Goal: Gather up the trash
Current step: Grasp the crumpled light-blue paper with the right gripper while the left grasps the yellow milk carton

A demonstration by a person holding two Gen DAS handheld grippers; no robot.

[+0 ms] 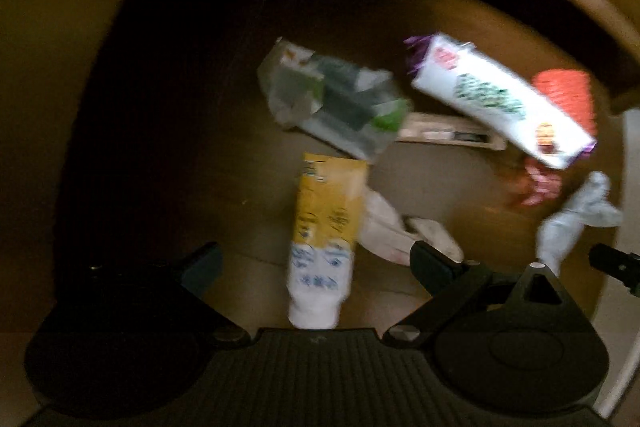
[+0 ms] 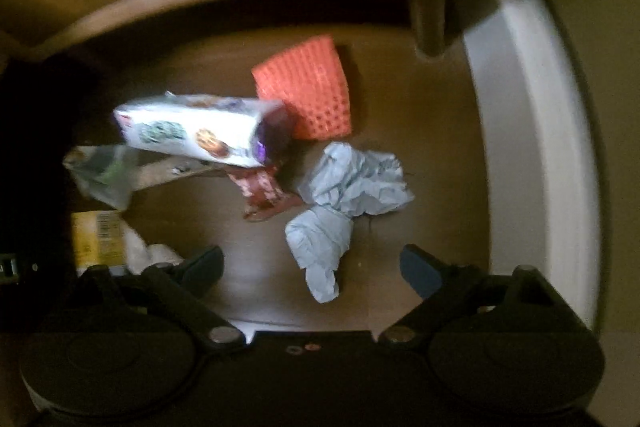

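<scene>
Both spread, empty, the left tool (image 1: pixel 316 263) straddles the yellow-and-white plastic tube (image 1: pixel 322 235) for pinching, the right tool (image 2: pixel 312 267) the crumpled pale-blue paper (image 2: pixel 344 195) at twelve o'clock.

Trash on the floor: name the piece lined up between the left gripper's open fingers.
The yellow-and-white squeeze tube, lying lengthwise between the left gripper fingers. The clear plastic wrapper and white biscuit packet lie farther off.
</scene>
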